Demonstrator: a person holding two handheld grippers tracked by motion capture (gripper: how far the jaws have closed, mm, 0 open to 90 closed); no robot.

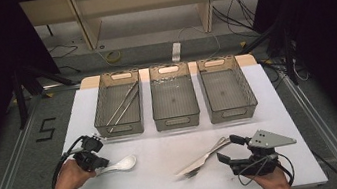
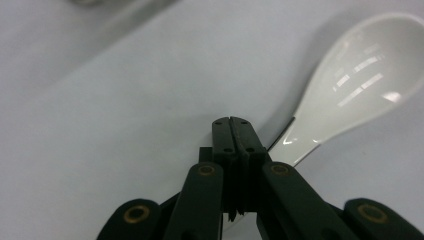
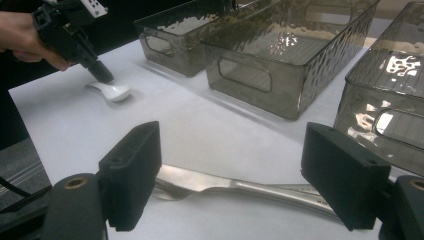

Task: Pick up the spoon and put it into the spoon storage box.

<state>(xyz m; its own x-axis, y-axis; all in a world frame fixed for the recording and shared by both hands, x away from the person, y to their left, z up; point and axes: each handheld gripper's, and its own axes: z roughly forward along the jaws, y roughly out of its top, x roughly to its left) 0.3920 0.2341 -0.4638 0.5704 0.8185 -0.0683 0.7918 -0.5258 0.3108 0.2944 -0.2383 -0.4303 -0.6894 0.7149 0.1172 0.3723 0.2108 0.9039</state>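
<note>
A white ceramic spoon [image 1: 121, 165] lies on the white table at the front left. My left gripper [image 1: 100, 166] is shut, and its closed tips [image 2: 233, 122] rest against the spoon's [image 2: 360, 80] handle, which runs under the right jaw. At the front right lie a steel knife [image 1: 205, 156] and a fork [image 1: 194, 172], side by side. My right gripper [image 1: 225, 149] stands open just right of their handles. In the right gripper view the knife [image 3: 250, 189] lies across the gap between the two wide-apart jaws of that gripper [image 3: 230, 170]. The spoon [image 3: 112, 91] and left gripper [image 3: 102, 75] are seen farther off.
Three translucent grey bins stand in a row at the back of the table: left [image 1: 121, 129], middle [image 1: 177, 121], right [image 1: 232, 112]. The left one holds long metal sticks [image 1: 125, 103]. Bare white tabletop [image 1: 165, 150] lies between the bins and the cutlery.
</note>
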